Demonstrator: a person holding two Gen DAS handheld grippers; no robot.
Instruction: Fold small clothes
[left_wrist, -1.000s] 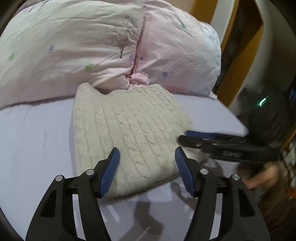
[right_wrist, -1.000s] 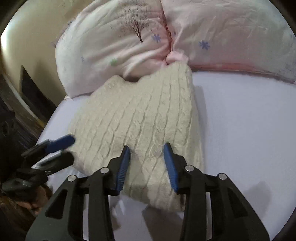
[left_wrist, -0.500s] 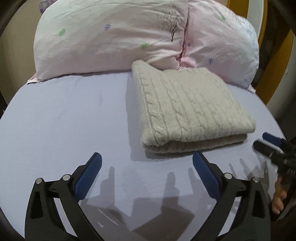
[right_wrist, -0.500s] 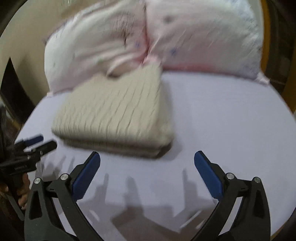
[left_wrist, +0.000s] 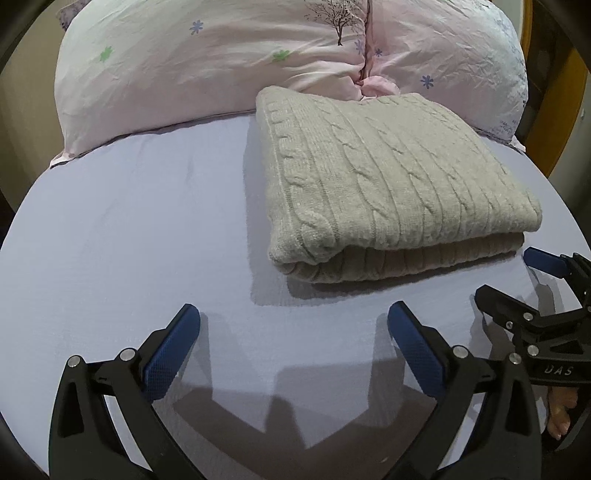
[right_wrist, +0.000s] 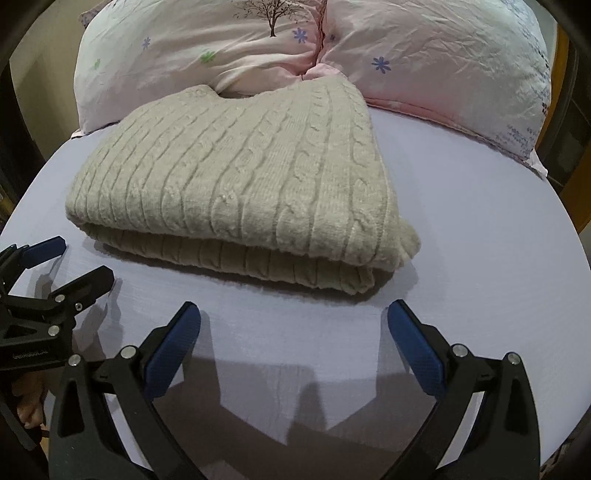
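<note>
The cream cable-knit sweater (left_wrist: 388, 184) lies folded on the bed (left_wrist: 129, 240), with its far edge touching the two pink pillows (left_wrist: 221, 55) and its thick folded edge turned toward both cameras. It forms a neat rectangle of several layers, so I judge that the folding of this piece is finished or almost finished. The left tongs (left_wrist: 293, 332) are wide apart and hold nothing; they hover over the bare sheet just in front of the sweater, a little toward its left corner. The right tongs (right_wrist: 293, 328) are also wide apart and empty, and they stand in front of the sweater near its right corner. Each tool appears at the side of the other camera's view, so the two are near each other along the front edge of the sweater, and neither touches the fabric. Probably they are held like this, open and off the cloth, because the garment is released and must rest without being pulled out of shape. The sweater sits close to the pillows, which leaves the front part of the bed in front of it as working space. If more small clothes are to be folded, none of them is visible here. The knit looks soft and heavy, so I think the stack keeps its shape by itself.
</note>
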